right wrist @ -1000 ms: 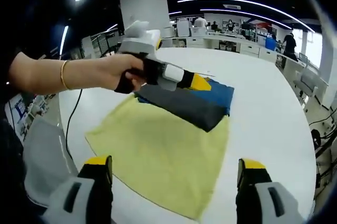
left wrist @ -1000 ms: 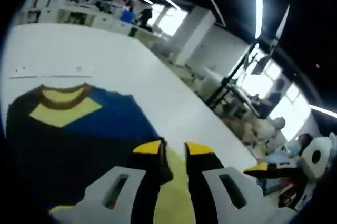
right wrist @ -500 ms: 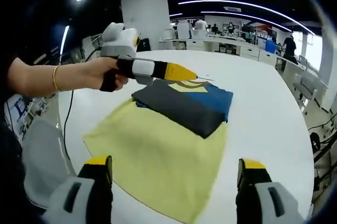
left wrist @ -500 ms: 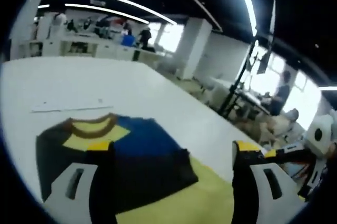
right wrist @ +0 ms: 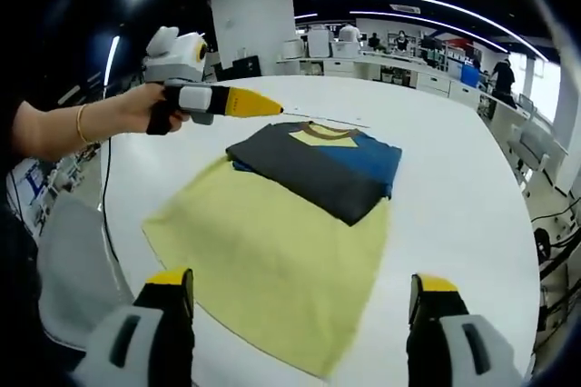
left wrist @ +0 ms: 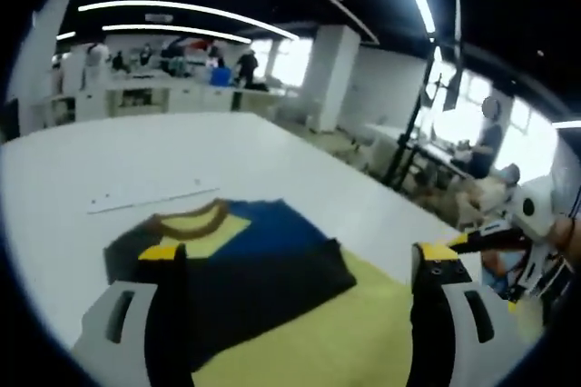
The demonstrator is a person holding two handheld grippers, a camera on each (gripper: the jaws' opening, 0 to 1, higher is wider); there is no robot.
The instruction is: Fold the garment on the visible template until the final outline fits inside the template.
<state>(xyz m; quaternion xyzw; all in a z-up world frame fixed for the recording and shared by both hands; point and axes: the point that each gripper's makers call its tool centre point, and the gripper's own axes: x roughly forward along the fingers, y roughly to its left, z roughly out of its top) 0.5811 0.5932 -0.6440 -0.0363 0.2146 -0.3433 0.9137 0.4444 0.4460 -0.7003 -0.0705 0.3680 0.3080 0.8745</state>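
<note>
A folded garment [right wrist: 313, 166], dark grey and blue with a yellow patch and brown collar, lies on the far part of a yellow template cloth [right wrist: 263, 260] on the white table [right wrist: 445, 160]. In the left gripper view the garment [left wrist: 241, 264] is just beyond the jaws, on the yellow cloth [left wrist: 336, 337]. My left gripper [left wrist: 295, 264] is open and holds nothing; in the right gripper view the left gripper [right wrist: 263, 107] hovers above the table, left of the garment, held by a hand. My right gripper [right wrist: 300, 289] is open, above the cloth's near edge.
A thin strip [left wrist: 145, 201] lies on the table beyond the garment. A grey chair [right wrist: 68, 269] stands at the table's left edge. Desks and people fill the far background [right wrist: 399, 46]. The table's curved edge [right wrist: 536, 260] runs along the right.
My left gripper let go of the garment, opened its jaws, and pulled up and away to the left. The garment now lies flat, folded on the cloth. The right gripper stayed still.
</note>
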